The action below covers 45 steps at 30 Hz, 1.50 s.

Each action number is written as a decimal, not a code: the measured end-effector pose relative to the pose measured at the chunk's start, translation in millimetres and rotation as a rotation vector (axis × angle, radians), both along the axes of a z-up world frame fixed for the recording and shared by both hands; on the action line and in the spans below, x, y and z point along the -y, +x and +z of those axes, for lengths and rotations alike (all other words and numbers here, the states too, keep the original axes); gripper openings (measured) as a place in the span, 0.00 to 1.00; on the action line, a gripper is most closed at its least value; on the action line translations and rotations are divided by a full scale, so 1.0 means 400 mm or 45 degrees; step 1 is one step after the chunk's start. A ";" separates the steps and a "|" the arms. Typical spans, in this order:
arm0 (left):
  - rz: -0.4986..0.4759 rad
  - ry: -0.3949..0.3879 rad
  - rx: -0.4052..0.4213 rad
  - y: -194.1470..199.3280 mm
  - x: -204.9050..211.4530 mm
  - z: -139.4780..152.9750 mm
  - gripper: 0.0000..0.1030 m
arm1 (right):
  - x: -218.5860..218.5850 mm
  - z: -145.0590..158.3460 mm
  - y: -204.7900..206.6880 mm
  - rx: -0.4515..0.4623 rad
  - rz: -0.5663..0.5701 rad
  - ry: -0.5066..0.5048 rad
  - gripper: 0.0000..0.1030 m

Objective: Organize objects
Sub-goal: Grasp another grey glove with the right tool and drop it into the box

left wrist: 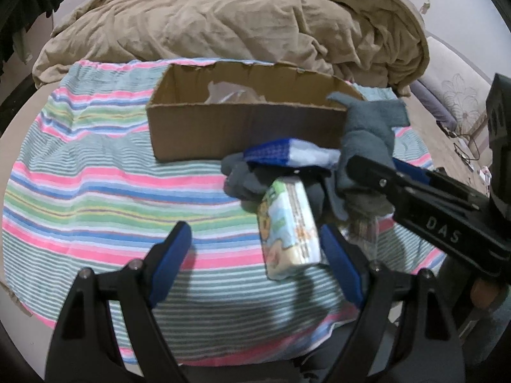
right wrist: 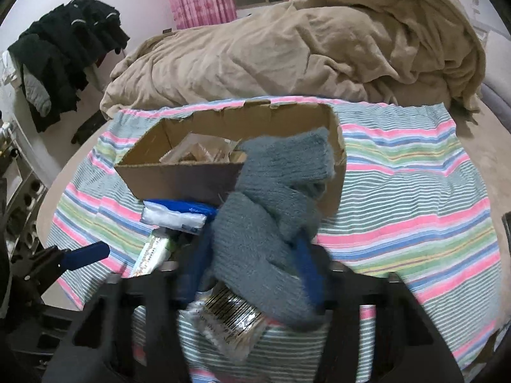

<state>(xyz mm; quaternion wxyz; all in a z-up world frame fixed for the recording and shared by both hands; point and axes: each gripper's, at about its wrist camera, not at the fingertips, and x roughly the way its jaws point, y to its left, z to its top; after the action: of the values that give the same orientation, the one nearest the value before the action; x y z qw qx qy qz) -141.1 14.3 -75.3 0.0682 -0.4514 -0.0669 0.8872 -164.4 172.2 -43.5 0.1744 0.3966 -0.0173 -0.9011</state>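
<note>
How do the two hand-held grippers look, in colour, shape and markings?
Both are black, angular plastic frames with silver screws and blue pads on two fingers. The right hand-held gripper carries raised letters "DAS". The left hand-held gripper shows no lettering. No cables visible.

Black left gripper (left wrist: 255,249), blue-padded fingers (left wrist: 172,261) (silver screws).

The bed (left wrist: 19,146) carries a crumpled tan blanket (left wrist: 242,22) along its far edge and a striped towel (left wrist: 95,172) spread nearer. On the towel stand a cardboard box (left wrist: 223,127), a blue-white packet (left wrist: 287,154) just before it, and a tilted printed pack (left wrist: 292,226).
</note>
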 end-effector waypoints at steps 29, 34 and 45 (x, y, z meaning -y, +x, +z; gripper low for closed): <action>0.037 -0.007 -0.170 -0.158 0.040 0.134 0.82 | 0.021 0.157 -0.094 -0.176 0.110 0.001 0.35; 0.073 -0.010 -0.157 -0.240 0.070 0.110 0.82 | 0.037 0.123 -0.171 -0.152 0.117 0.002 0.35; 0.106 -0.051 -0.094 -0.327 0.096 0.034 0.82 | 0.081 -0.005 -0.288 0.027 0.162 0.009 0.37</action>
<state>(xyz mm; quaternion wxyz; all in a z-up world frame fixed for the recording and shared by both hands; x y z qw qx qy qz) -272.1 -24.1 -61.7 0.0247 -0.4166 -0.0654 0.9064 -279.4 139.9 -45.4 0.2299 0.4071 0.0092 -0.8839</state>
